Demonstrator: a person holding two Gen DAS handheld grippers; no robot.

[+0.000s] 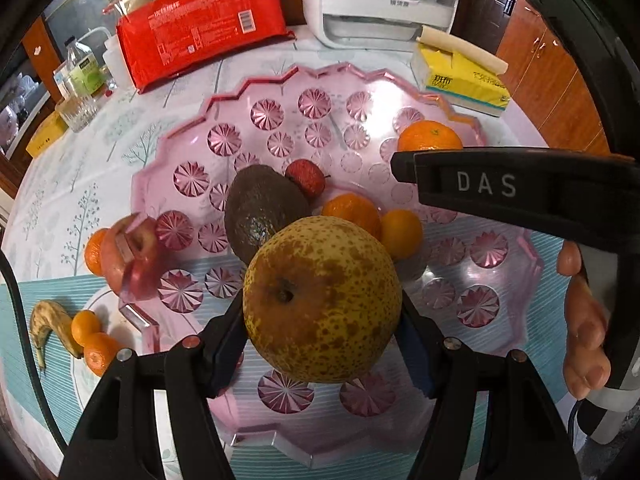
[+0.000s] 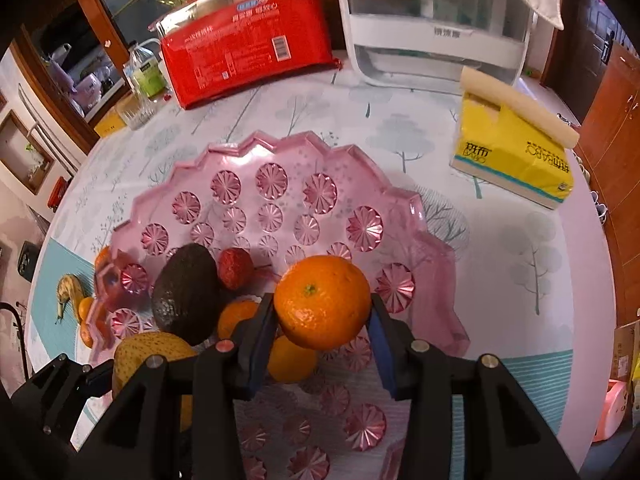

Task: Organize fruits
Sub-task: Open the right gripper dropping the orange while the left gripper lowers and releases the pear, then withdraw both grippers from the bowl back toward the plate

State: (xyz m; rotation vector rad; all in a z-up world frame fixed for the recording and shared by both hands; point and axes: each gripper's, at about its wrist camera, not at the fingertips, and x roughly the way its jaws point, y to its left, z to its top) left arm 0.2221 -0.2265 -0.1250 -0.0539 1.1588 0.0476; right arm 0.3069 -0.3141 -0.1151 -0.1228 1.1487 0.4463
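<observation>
My left gripper (image 1: 322, 344) is shut on a speckled yellow-brown pear (image 1: 322, 300), held above the near part of a pink cut-glass tray (image 1: 180, 136). My right gripper (image 2: 322, 334) is shut on an orange (image 2: 322, 302) over the tray's right side (image 2: 436, 264). In the tray lie a dark avocado (image 1: 260, 208), a small red fruit (image 1: 306, 178) and two small oranges (image 1: 352, 210). Left of the tray, outside its rim, are an apple (image 1: 128, 252), a browning banana (image 1: 48, 320) and small oranges (image 1: 92, 340).
At the back of the table stand a red package (image 1: 200, 28), a white appliance (image 1: 384, 4) and a yellow tissue pack (image 1: 464, 76). A glass (image 1: 78, 110) and a bottle (image 1: 82, 68) stand at the far left. A hand (image 1: 584, 320) grips the right tool.
</observation>
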